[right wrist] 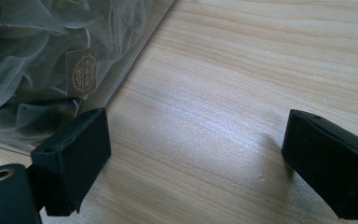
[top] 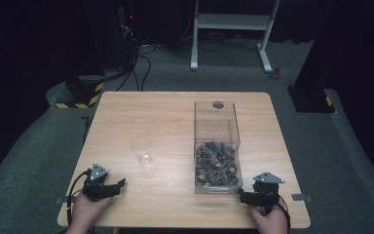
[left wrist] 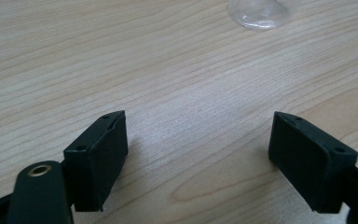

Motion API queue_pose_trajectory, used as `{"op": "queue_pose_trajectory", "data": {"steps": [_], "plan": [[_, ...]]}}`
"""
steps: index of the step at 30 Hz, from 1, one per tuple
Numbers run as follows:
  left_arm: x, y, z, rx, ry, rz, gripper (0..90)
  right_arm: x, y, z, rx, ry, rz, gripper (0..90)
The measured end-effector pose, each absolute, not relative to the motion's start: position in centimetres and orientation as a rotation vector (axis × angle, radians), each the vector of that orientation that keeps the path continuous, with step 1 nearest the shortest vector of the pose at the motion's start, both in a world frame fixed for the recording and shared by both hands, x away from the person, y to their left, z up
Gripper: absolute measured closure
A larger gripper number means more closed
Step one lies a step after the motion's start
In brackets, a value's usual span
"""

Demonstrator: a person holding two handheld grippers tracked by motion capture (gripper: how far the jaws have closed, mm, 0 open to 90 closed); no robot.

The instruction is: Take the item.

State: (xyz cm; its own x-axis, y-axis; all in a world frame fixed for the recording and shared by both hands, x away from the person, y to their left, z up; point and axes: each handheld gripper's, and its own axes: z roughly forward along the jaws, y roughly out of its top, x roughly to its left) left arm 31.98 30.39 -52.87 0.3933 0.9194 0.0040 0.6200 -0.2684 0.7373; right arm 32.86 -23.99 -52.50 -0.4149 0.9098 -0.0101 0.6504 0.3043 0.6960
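Nothing is moved yet: the cup [top: 141, 150] stands empty, tea bags [top: 216, 164] fill the box [top: 217, 112], and left gripper [top: 118, 184] and right gripper [top: 242, 197] rest spread, holding nothing.

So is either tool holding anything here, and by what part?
Nothing is held: the left tool and right tool both stand open over the bare table.

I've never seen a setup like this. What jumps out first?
A tall clear box right of the table's middle, its bottom heaped with dark tea bags. Left of it stands a small clear cup. At the near edge, the left gripper and right gripper rest open.
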Motion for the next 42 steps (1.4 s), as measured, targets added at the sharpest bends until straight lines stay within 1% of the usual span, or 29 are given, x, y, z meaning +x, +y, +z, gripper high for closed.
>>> {"op": "queue_pose_trajectory", "data": {"steps": [7,9,20,25,36,42], "plan": [[31.7,30.5,-52.5,1.975,1.299,0.563,21.0,32.9,-24.0,-52.5,1.392,2.174,0.873,7.6],[31.5,30.5,-52.2,1.967,1.285,0.563,22.9,32.9,-24.0,-52.5,1.391,2.174,0.873,7.6],[31.1,30.2,-51.1,1.903,1.222,0.582,24.6,32.9,-24.0,-52.5,1.391,2.174,0.873,7.6],[31.0,29.8,-50.9,1.909,1.182,0.589,25.5,32.9,-24.0,-52.5,1.391,2.174,0.873,7.6],[31.1,28.0,-50.9,1.935,1.141,0.532,25.7,32.9,-24.0,-52.5,1.392,2.174,0.873,7.7],[31.1,27.8,-50.8,1.934,1.126,0.532,25.7,32.9,-24.0,-52.5,1.390,2.175,0.873,7.7]]}}
